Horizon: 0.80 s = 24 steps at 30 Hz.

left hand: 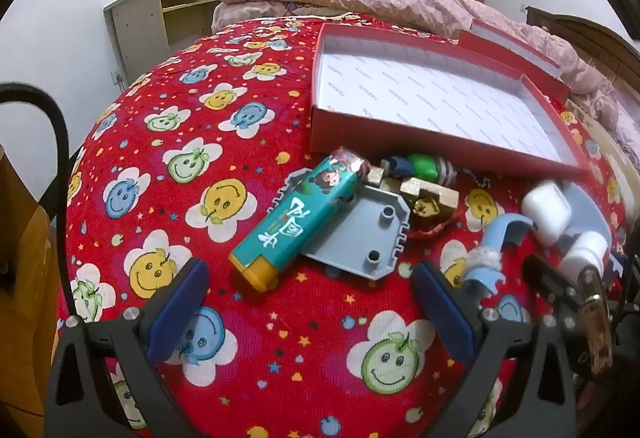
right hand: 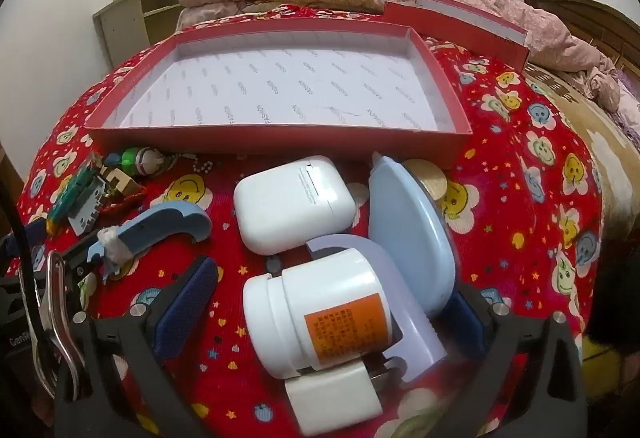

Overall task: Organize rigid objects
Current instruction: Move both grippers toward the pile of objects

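Red smiley-print bedspread [left hand: 248, 125] holds a red box [right hand: 280, 141]; both grippers, left gripper [left hand: 308, 302] and right gripper [right hand: 332, 302], gape, holding nothing.

A shallow red box [right hand: 276, 141] with a white printed lining lay open on the bed. Just in front of its near wall sat a white earbud case [right hand: 294, 203], closed, beside a pale blue oval case [right hand: 412, 234]. A white jar [right hand: 320, 318] with an orange label lay on its side nearer still. Left of these, a teal lighter [left hand: 296, 213] rested tilted across a grey plastic plate [left hand: 360, 234].
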Available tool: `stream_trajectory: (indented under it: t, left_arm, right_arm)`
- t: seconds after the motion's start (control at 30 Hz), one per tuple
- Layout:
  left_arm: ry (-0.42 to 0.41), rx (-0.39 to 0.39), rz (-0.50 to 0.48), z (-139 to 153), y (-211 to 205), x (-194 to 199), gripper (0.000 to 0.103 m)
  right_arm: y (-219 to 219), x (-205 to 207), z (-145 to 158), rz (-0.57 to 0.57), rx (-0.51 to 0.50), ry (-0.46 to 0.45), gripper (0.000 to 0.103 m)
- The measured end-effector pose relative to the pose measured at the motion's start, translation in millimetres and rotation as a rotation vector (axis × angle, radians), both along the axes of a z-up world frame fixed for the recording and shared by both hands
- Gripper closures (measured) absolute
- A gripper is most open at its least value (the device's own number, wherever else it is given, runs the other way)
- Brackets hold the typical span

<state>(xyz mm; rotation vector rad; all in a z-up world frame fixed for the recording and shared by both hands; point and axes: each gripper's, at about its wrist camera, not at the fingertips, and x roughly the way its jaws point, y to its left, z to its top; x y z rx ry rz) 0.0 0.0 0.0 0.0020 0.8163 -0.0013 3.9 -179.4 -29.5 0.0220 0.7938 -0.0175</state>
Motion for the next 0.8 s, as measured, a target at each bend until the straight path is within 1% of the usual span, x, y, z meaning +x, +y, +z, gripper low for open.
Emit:
stream_trajectory:
  t: [0.8]
  left_arm:
    - [-0.006, -0.006, 0.000, 2.2, 0.8, 1.3, 0.000]
  right_arm:
    - [-0.3, 0.3, -0.5, 0.001, 0.000, -0.005, 0.000]
